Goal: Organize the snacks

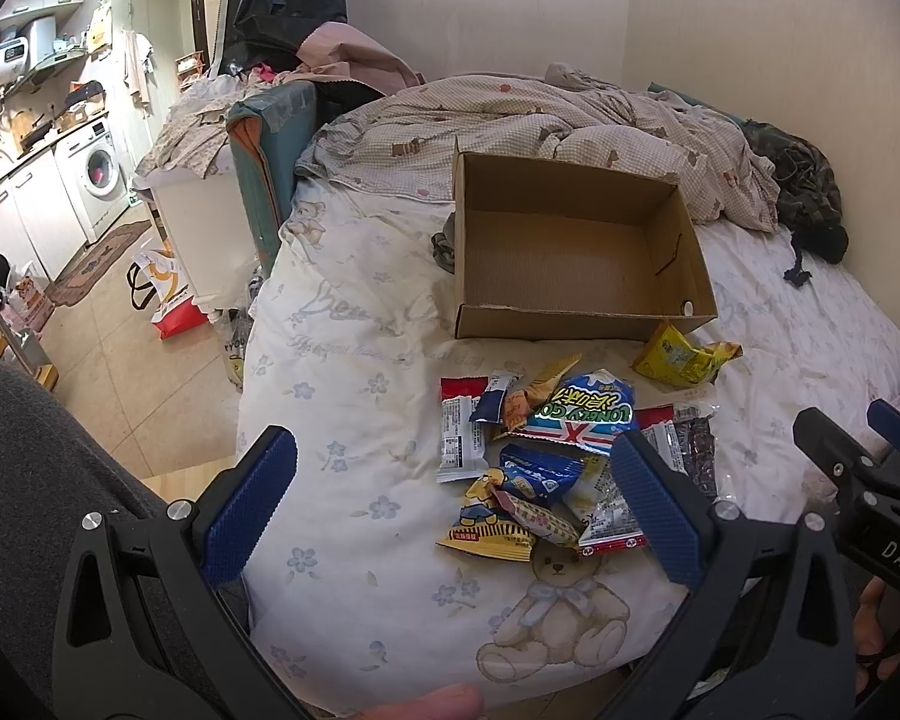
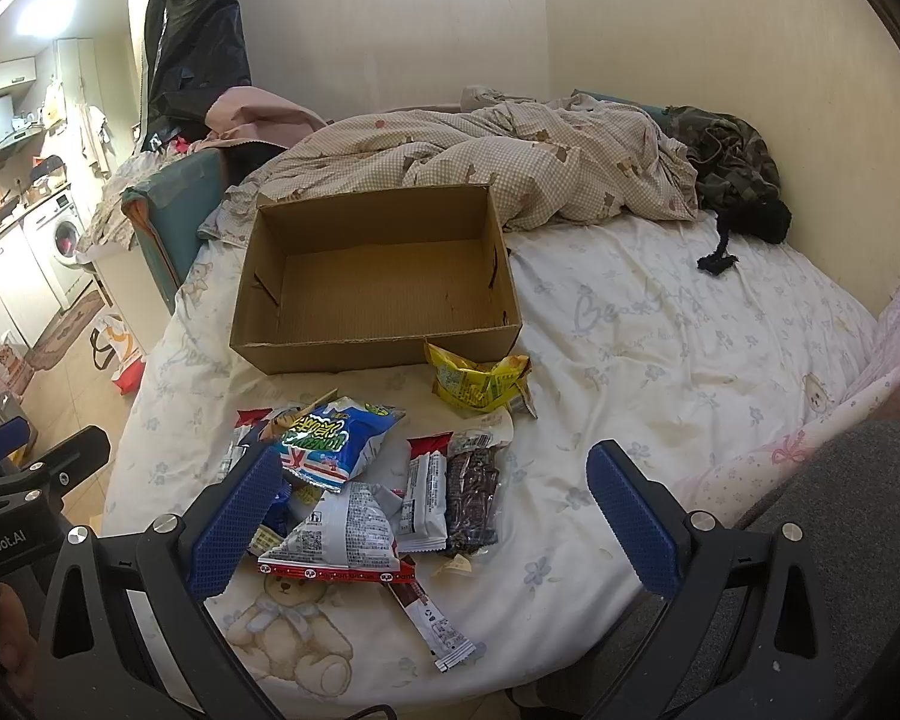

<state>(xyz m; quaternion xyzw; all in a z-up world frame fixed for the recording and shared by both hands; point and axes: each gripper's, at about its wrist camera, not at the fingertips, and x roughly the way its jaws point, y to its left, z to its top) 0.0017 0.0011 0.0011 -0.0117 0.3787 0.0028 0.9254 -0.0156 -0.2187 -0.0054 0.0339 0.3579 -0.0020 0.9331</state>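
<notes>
Both units hover over the near end of the bed, nothing between the fingers. I read the left gripper [image 1: 453, 504] as spread wide, its blue pads flanking the near side of the snack pile; the right gripper [image 2: 435, 516] is likewise wide, left pad overlapping the pile's near-left edge in its view. Nearest me in the right view lies a brown-and-white snack bar [image 2: 435, 624], apart from the heap, on the teddy-bear bedsheet [image 1: 354, 324]. The pile itself: a white packet with red edge [image 2: 342, 540], a clear pack of dark pieces [image 2: 473, 498], a yellow cartoon packet [image 1: 486, 525], and on top the blue chip bag [image 1: 582, 411] with green lettering. Just beyond, a yellow snack bag [image 1: 681, 357] lies touching or nearly touching the front wall of the cardboard box [image 1: 576, 324]; I cannot tell which. The box stands open, nothing inside. Behind it, a rumpled checked duvet [image 2: 510, 162].
</notes>
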